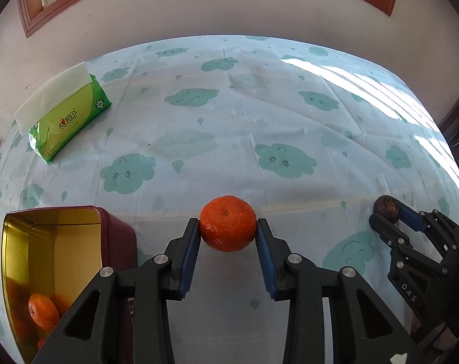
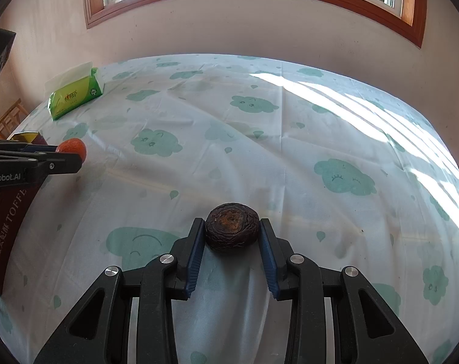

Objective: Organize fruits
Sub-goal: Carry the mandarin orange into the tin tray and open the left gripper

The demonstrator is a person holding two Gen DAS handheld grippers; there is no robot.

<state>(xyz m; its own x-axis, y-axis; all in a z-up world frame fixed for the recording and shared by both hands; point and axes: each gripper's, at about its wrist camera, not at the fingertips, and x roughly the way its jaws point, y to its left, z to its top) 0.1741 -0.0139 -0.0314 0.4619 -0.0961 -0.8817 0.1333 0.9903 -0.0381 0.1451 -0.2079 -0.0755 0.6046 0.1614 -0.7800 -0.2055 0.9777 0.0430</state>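
Left tool (image 1: 228, 227) clamps a tangerine (image 1: 228, 227) over the desk (image 1: 260, 115), a tin (image 1: 52, 261) at its 8 o'clock; right tool (image 2: 232, 233) is closed on a dark wrinkled fruit (image 2: 232, 232), tissue pack (image 2: 76, 97) at 11 o'clock.

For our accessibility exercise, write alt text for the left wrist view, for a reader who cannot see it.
The left gripper is closed on an orange tangerine above a cloud-print tablecloth. At lower left an open tin holds another tangerine; at right, the right gripper grips a dark wrinkled fruit.
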